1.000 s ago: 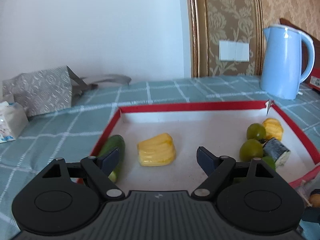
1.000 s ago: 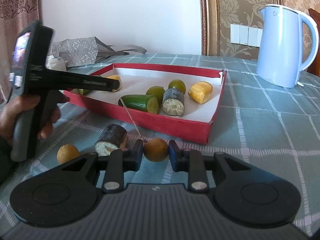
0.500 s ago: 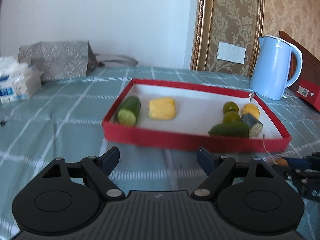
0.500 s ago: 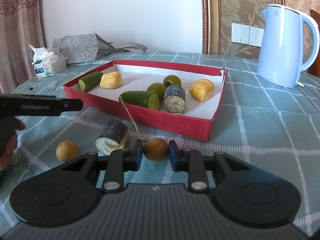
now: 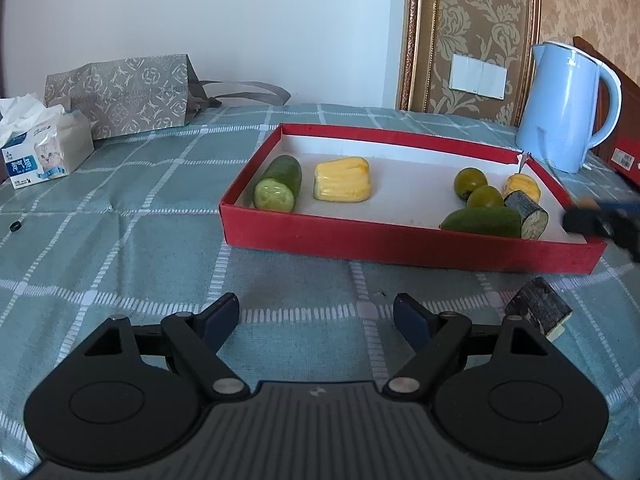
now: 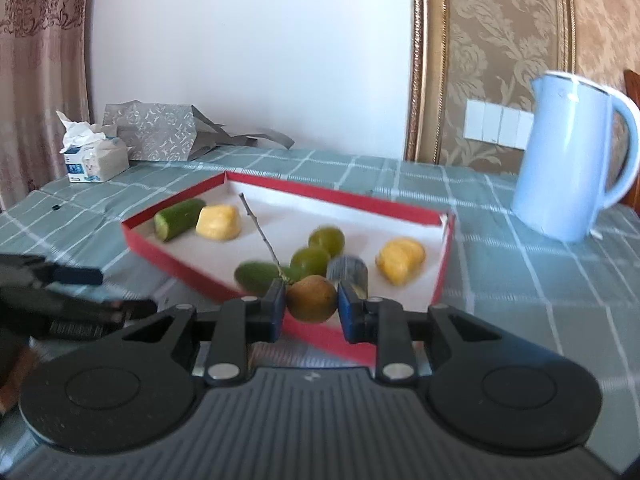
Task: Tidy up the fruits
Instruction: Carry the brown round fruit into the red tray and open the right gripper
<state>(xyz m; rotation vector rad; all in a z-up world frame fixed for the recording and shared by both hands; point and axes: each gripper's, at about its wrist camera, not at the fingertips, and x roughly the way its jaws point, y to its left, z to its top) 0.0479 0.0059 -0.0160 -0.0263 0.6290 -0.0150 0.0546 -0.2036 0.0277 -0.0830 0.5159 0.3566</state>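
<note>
Brown round fruit [image 6: 311, 298] with a thin stem [image 6: 262, 236], clamped between the pads of the right hand-held gripper [image 6: 311, 309] and held off the desk [image 5: 120, 240] in front of the near wall of the red tray [image 6: 180, 272]. Tray contents: two cucumber pieces [image 5: 279, 188] [image 5: 482, 221], two yellow fruit pieces [image 5: 343, 179] [image 5: 521, 186], two green round fruits [image 5: 470, 177] [image 5: 485, 196] and a dark-skinned cut piece [image 5: 527, 216]. A second dark piece [image 5: 538, 310] lies on the checked cloth outside the tray, just beside the left hand-held gripper [image 5: 316, 316], whose jaws stand wide with nothing between them. Behind: blue kettle [image 5: 568, 108], tissue pack [image 5: 44, 148], grey bag [image 5: 120, 96].
</note>
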